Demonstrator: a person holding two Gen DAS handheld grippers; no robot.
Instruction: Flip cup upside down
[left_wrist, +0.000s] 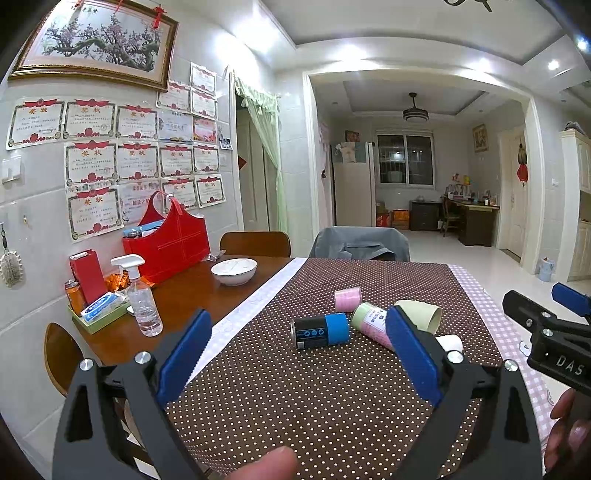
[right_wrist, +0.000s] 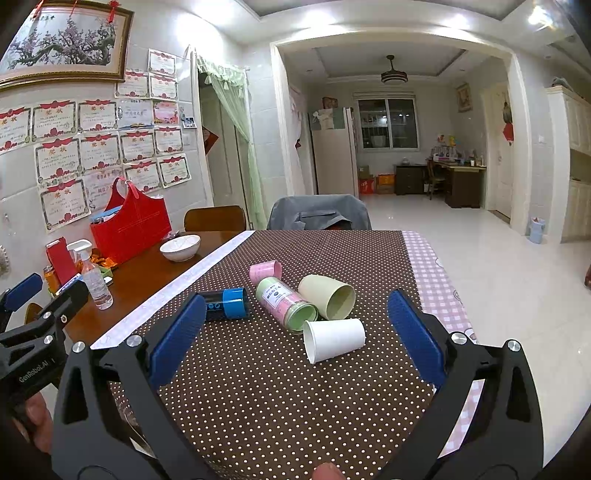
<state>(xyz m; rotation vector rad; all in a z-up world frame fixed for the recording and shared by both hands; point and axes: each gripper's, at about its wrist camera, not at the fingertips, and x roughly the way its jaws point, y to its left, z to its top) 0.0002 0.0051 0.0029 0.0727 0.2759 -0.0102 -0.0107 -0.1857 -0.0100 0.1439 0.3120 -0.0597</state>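
Jaws spread wide on left gripper (left_wrist: 295, 354) and right gripper (right_wrist: 295, 332), poised level at lower frame before white cup (right_wrist: 334, 339) lying sideways.

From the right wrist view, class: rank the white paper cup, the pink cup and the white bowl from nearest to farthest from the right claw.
1. White paper cup: nearest, on its side on the dotted cloth, just ahead of the open right claw.
2. Pink cup: farther back, left of centre, also lying down.
3. White bowl: farthest, far left on the bare wood.
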